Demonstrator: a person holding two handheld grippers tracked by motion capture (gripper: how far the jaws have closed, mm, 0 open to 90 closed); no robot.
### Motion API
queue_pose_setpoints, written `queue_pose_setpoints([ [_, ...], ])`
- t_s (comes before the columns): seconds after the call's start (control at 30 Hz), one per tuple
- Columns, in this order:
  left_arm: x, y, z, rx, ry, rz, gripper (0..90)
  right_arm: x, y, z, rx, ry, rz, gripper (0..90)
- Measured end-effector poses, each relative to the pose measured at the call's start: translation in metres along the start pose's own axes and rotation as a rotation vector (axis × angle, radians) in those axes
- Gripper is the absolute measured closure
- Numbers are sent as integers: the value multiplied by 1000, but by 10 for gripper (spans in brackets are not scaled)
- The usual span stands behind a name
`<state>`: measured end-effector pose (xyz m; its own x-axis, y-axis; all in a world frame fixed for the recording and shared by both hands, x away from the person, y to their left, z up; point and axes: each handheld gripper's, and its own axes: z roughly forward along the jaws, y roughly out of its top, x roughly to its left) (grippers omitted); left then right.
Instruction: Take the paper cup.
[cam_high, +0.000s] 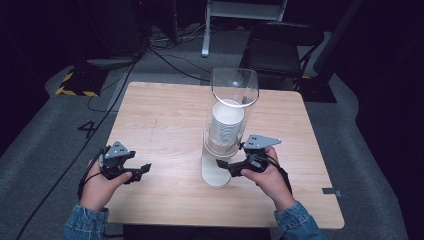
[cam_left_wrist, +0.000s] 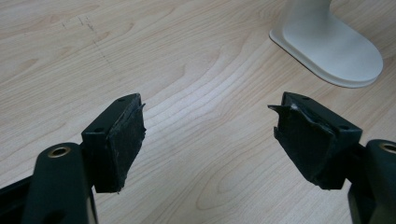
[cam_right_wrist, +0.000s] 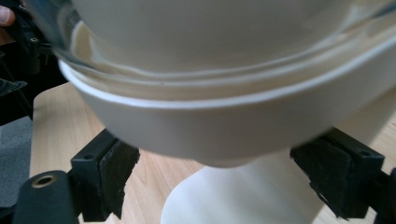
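Left gripper (cam_high: 142, 170) fingers apart, low; right gripper (cam_high: 222, 163) fingers spread wide.

Light wooden counter (cam_high: 165, 115) on grey carpet floor (cam_high: 45, 130), black folding chair (cam_high: 277, 47) beyond, cables (cam_high: 170, 60), dark surroundings

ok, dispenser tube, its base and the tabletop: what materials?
Dispenser tube: clear glossy plastic, probably; the cups show through it. Base: matte off-white, likely moulded plastic, with smooth rounded edges. Tabletop: light wood grain, possibly laminate, satin sheen.
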<state>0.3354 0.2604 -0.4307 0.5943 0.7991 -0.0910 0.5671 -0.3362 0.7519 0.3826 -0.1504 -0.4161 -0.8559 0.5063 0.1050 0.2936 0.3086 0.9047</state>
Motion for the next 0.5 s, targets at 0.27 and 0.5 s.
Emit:
queue_pose_setpoints([
  [0.27,-1,0,2,7,-4,6,236,5,-2,14,-42,-18,-14,165],
  [0.5,-1,-1,3,12,-7,2,236,7,-7,19,-149,-75,18,235],
])
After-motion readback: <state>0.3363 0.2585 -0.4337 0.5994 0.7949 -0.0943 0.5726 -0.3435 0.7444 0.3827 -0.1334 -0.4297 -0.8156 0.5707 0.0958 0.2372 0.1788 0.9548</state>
